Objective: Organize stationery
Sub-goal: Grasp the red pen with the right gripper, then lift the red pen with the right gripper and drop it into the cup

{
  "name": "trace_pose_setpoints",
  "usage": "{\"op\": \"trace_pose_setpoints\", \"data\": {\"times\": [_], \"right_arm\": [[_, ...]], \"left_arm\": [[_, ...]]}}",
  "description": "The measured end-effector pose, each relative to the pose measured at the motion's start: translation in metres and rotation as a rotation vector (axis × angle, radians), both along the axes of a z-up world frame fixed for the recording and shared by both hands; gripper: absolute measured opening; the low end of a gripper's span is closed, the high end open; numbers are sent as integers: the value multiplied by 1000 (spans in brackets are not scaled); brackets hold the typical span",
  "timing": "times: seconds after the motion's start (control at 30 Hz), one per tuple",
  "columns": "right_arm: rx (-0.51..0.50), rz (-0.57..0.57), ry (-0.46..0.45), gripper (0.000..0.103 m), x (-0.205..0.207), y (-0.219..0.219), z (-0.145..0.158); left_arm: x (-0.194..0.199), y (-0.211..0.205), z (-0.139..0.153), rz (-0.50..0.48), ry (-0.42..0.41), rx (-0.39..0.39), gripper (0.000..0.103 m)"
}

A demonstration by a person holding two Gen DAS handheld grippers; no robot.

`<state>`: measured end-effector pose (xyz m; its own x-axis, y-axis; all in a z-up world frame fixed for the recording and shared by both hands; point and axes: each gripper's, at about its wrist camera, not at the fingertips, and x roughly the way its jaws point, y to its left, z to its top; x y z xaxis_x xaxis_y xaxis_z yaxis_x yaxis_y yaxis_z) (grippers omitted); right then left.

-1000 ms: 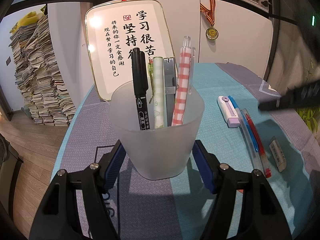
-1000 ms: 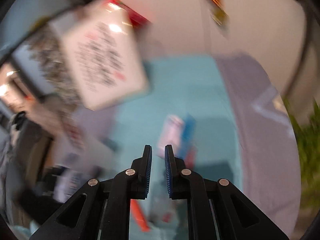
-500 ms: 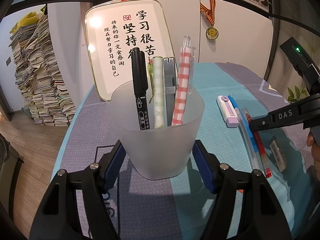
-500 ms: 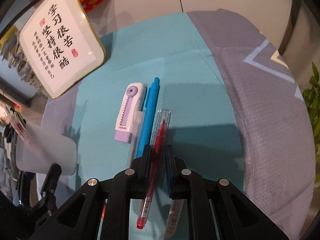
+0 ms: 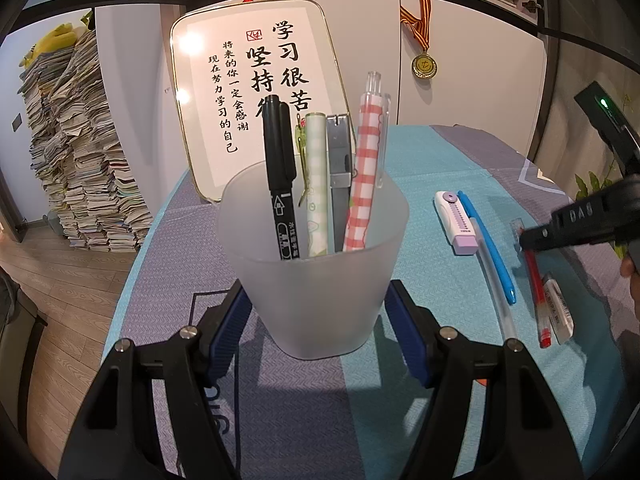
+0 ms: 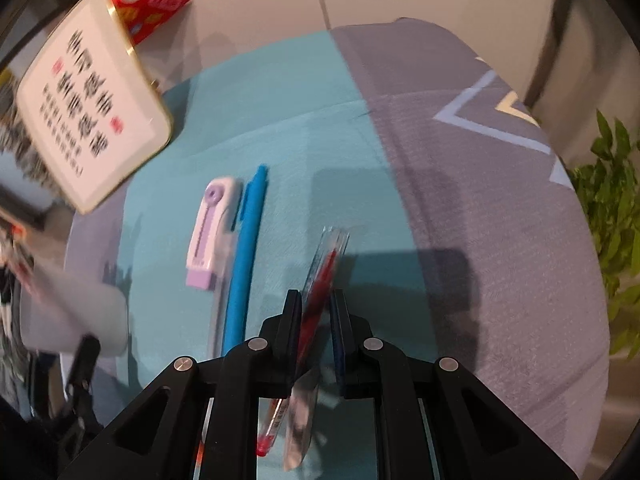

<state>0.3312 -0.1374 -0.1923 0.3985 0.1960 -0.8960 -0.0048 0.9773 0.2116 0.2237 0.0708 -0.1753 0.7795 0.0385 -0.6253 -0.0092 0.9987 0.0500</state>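
Holding a frosted translucent plastic cup (image 5: 316, 276) upright between its blue pads, the left gripper (image 5: 318, 320) is clamped on the cup's lower walls, and the cup stands on the teal and grey cloth-covered table (image 5: 420, 168). Inside the cup are a black marker (image 5: 278, 172), a pale green patterned pen (image 5: 316, 176), a grey metal piece and a red-and-white checked pen (image 5: 366, 172).

The right gripper (image 6: 316, 320) points steeply down over a clear-barrelled red pen (image 6: 326, 268) lying on the table. Its jaws have just been opening, and the pen lies in the gap between them; the pads do not appear to press on it yet. Just left of this gripper lie a blue pen (image 6: 244, 256) and a lilac-and-white retractable eraser (image 6: 208, 232).

The step in hand looks like picking up the red pen to add it to the cup. The next move probably calls for lowering, closing on the barrel, then carrying it leftward to the cup.

Readable writing: "DAS" on the right gripper's side, and large Chinese calligraphy on a gold-rimmed white sign (image 5: 256, 92) behind the cup, including "学习很苦" and "坚持". The marker's label is too small to read.
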Motion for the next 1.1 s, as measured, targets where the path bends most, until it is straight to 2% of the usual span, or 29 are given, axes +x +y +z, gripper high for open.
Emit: {"op": "trace_pose_setpoints", "data": {"times": [0.07,0.1,0.33,0.37,0.43,0.57,0.67,0.87,1.1], "right_arm": [[-10,-20,-18,35,5,3,3],[-14,-27,-27,37,7,3,5],[-66,-4,-13,37,26,13,-4],[-76,2,-21,35,25,15,-4],[-90,21,-33,17,28,14,-4],[6,56,-58,16,25,13,5],[54,87,-146,16,9,12,33],[72,163,-354,15,-40,23,94],[96,265,-554,15,-84,45,151]], "left_arm": [[0,0,0,0,0,0,68],[0,0,0,0,0,0,68],[0,-1,0,0,0,0,68],[0,0,0,0,1,1,68],[0,-1,0,0,0,0,68],[1,0,0,0,0,0,68],[0,0,0,0,0,0,68],[0,0,0,0,3,0,68],[0,0,0,1,3,0,68]]}}
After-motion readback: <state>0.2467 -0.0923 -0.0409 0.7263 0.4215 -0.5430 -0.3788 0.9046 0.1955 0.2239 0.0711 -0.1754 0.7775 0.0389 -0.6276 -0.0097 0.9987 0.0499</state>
